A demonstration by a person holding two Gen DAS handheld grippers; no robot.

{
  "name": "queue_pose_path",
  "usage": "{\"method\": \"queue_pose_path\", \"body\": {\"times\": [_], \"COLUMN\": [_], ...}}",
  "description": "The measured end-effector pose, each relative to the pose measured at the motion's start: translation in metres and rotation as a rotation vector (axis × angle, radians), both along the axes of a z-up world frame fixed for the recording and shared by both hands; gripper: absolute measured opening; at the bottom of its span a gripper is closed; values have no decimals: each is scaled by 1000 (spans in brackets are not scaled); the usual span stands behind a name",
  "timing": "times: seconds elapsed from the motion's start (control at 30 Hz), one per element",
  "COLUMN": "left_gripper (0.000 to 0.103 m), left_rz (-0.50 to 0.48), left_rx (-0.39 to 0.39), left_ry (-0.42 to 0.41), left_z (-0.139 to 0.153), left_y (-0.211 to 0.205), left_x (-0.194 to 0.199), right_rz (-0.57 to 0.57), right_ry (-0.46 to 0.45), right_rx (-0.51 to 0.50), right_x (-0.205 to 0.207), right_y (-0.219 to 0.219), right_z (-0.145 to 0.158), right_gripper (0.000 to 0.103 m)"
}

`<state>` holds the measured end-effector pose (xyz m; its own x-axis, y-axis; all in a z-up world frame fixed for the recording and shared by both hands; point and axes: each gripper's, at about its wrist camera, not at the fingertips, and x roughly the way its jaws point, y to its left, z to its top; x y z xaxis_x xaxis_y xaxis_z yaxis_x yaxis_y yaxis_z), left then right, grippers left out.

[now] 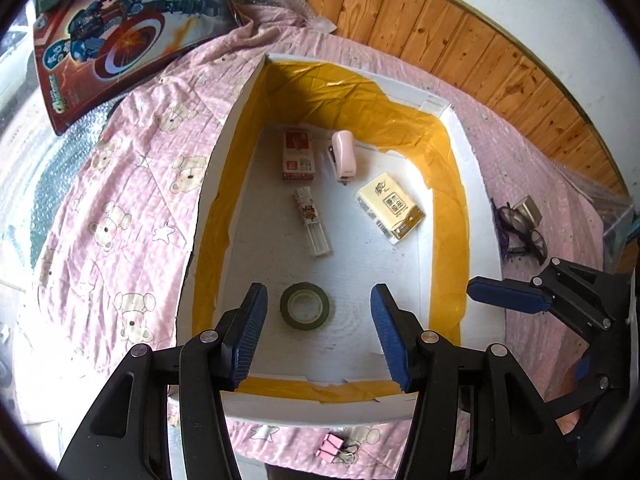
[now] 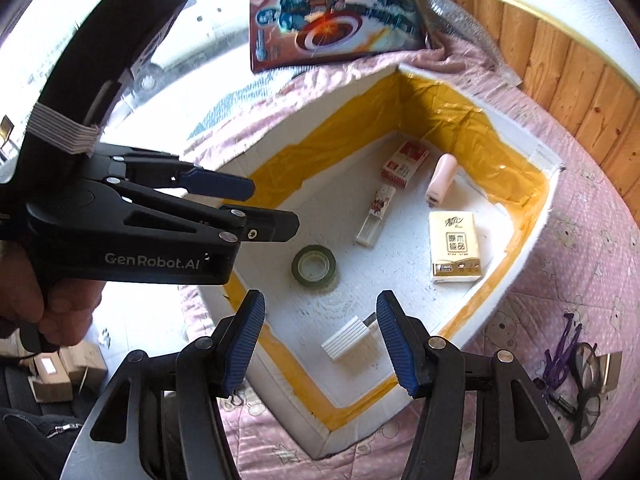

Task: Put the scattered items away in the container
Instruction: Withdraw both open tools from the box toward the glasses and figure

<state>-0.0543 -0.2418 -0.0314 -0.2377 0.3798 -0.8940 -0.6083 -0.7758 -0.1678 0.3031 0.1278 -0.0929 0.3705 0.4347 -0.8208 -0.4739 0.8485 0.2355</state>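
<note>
Both grippers are hovering over the white foam container (image 1: 454,136), fingers spread wide and holding nothing — left gripper (image 1: 316,332) above the near end, right gripper (image 2: 320,340) coming in over the right-hand wall.

Already lying on the container floor: tape roll (image 1: 305,306), red card box (image 1: 298,155), pink stapler (image 1: 343,155), tissue pack (image 1: 390,208), slim patterned case (image 1: 313,220) and, in the right wrist view, a small white ribbed piece (image 2: 347,342) sitting just below the right fingers.

Still lying out on the pink quilt (image 1: 120,200): the glasses (image 2: 586,392) with a purple cord, to the right of the container, and pink binder clips (image 1: 332,446) just beside the near wall.

Glasses are looking light but fragile — lenses slippery, arms thin and springy. Best hold is probably across the bridge or a temple near the hinge, closing gently, not on the lenses. The clips are looking small, stiff and light; pinching across the painted body should be holding better than the wire loops
</note>
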Motion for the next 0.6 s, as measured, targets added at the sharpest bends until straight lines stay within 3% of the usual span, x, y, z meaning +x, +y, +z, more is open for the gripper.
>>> {"method": "queue_pose_path", "body": {"times": [0.23,0.6], "left_gripper": [57,57], "left_rz": [-20,-66], "left_rx": [70,107], "left_ry": [101,175], "left_z": [22,37], "left_y": [-2,-5], "left_x": [32,67], "right_rz": [-68,-206], "right_ry": [-147,-207], "right_rx": [69,216], "right_x": [-38,-68], "right_y": [-13,-48], "right_z": [22,25], "right_gripper": [58,52]}}
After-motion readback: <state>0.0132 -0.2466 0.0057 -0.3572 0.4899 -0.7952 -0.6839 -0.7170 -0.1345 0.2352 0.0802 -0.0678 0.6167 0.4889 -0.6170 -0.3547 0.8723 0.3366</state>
